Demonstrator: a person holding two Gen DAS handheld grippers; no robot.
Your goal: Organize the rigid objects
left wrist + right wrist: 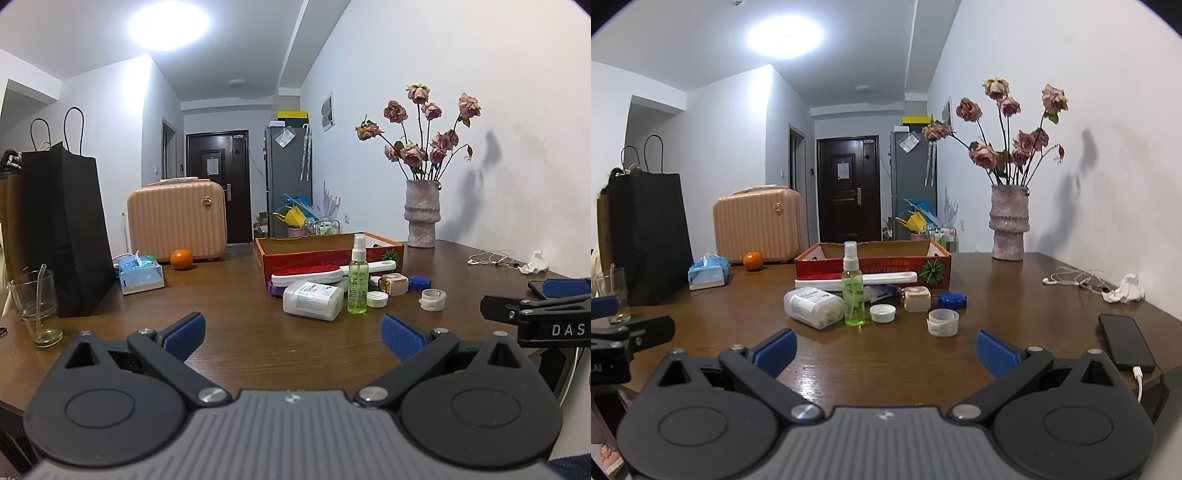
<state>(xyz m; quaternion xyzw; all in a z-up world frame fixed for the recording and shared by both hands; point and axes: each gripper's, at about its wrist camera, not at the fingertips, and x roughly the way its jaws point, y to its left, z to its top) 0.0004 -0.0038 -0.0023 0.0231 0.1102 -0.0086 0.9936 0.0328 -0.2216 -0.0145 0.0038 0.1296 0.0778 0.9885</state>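
Note:
A shallow red cardboard box [325, 254] [871, 264] stands mid-table. In front of it lie a green spray bottle [357, 280] [853, 291], upright, a white plastic container [312, 300] [812, 306] on its side, a white lint brush [332, 273] [857, 282], a white cap [376, 299] [882, 313], a beige cube [394, 284] [916, 299], a blue lid [419, 283] [952, 300] and a small white cup [432, 299] [943, 322]. My left gripper [293, 338] and right gripper [884, 352] are both open and empty, near the table's front edge.
A black paper bag [62, 229], a drinking glass [35, 306], a tissue pack [142, 273], an orange [181, 258] and a peach suitcase [177, 218] stand at the left. A vase of dried roses [1008, 225], earphones [1075, 280] and a phone [1124, 345] are at the right.

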